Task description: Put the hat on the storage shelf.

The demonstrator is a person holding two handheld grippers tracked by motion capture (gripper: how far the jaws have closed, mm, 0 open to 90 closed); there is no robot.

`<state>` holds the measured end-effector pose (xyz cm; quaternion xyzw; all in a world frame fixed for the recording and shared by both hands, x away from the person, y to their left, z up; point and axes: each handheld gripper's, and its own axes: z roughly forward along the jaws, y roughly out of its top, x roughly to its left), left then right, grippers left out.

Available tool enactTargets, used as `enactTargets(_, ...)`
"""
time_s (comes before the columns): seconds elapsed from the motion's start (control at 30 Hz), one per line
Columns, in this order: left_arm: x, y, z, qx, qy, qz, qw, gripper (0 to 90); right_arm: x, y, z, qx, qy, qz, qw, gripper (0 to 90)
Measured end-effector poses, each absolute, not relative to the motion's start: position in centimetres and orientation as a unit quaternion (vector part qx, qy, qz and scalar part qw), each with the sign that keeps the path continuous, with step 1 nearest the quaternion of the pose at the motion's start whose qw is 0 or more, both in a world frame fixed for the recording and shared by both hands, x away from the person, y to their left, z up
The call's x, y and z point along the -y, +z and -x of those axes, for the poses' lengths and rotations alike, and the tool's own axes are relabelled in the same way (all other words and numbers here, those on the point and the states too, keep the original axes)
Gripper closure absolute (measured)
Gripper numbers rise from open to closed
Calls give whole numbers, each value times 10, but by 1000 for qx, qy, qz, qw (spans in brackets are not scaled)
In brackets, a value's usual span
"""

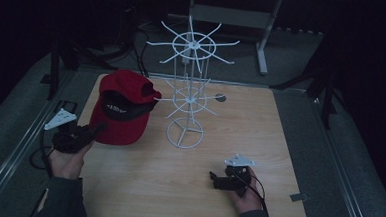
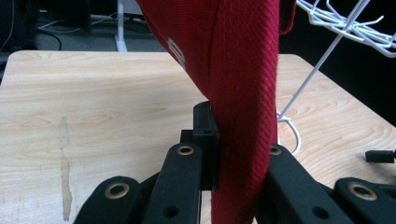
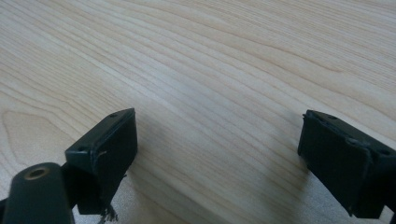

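Red cap point(image 2: 243, 93) is being pinched at its brim by my left tongs point(image 2: 233, 154), while my right tongs point(image 3: 219, 154) are resting wide apart over the wooden surface point(image 3: 210, 56).

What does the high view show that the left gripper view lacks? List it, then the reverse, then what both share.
High view alone: the whole red cap with its dark inside, both tiers of the white wire rack, the right claw and both hands.

Left gripper view alone: the left claw shut on a fold of the cap's red cloth, with white marking on it.

Both: cap, rack and wooden table.
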<state>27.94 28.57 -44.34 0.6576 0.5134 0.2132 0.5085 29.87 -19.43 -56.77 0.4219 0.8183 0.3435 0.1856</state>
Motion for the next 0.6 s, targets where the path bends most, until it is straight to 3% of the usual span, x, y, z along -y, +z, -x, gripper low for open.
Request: enactTargets(0.6, -279, -425, -287, -501, 227, -654, 519, 854, 194, -567, -299, -817, 343, -424, 184, 117)
